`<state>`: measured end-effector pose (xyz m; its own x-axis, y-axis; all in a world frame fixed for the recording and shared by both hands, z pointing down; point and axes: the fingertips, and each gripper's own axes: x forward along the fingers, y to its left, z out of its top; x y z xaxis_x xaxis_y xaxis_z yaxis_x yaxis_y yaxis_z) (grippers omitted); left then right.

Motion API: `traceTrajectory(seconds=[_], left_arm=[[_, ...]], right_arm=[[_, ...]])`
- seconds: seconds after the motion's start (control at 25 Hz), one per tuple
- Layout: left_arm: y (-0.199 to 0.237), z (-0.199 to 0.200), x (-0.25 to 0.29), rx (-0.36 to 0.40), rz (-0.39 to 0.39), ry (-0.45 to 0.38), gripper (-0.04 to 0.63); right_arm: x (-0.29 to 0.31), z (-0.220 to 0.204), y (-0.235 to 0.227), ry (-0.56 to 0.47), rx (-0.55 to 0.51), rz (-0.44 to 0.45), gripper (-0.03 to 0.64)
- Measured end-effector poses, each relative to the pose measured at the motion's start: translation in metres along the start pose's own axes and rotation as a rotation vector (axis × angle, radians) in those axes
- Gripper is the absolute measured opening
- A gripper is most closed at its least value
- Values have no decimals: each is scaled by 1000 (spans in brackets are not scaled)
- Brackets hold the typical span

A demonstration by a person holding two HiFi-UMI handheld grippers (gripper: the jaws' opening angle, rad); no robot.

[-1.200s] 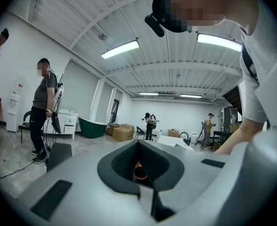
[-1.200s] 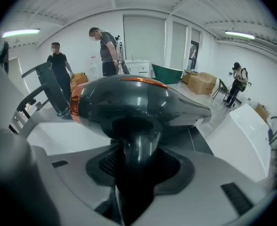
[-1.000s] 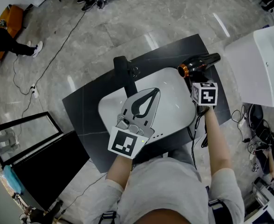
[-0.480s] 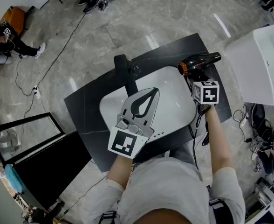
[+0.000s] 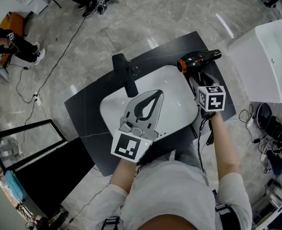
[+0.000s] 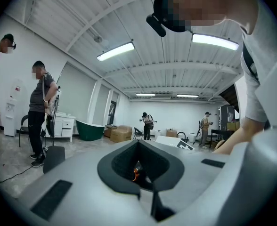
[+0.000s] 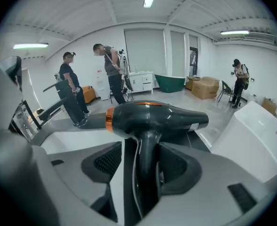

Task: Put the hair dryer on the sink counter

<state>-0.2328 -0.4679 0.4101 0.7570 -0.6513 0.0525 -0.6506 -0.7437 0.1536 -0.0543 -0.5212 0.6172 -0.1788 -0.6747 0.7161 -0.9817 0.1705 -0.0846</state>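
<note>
Recorder: Right gripper (image 5: 199,80) jaws have just been opened to their widest. The gripper is noted a little further back from the hair dryer (image 5: 198,60) than a second ago. The left gripper (image 5: 156,96) is found much where it was.

Checker: Left side first. How is the left gripper held?

Recorder: It is held level above the white basin (image 5: 107,110), tips pointing away from the person. In the left gripper view its jaws (image 6: 139,147) are seen closed tip to tip, with nothing between them. It is judged to be parked out of the way, since no part in the placement is required of it.

Checker: And between the two grippers?

Recorder: The black faucet (image 5: 124,73) is seen at the far rim of the basin, well clear of both grippers.

Checker: Where is the dryer recorded?

Recorder: It is seen on the dark sink counter (image 5: 83,110), at the far right corner just beside the basin. The orange-ringed nozzle is turned toward the faucet side. In the right gripper view the handle (image 7: 145,173) is seen standing between the spread jaws, with a gap showing on its left (contact on the other side cannot be ruled out). The barrel (image 7: 152,119) is seen level across the frame.

Checker: Status?

Recorder: The dryer is judged set down and let go. Only a straight withdrawal is thought to remain, so that the handle is not clipped.
</note>
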Motion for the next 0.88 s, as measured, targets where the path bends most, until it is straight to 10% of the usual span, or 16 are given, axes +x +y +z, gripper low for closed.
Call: traceTrajectory(seconds=[0.36,0.88], left_arm=[[-43,11,-1,36,-32,-22,12],[-137,22,-11,102,-55,-33,12]], right_arm=[[-61,14,3,-176,21,27,11],[-194,10,26,-372,20,193,9]])
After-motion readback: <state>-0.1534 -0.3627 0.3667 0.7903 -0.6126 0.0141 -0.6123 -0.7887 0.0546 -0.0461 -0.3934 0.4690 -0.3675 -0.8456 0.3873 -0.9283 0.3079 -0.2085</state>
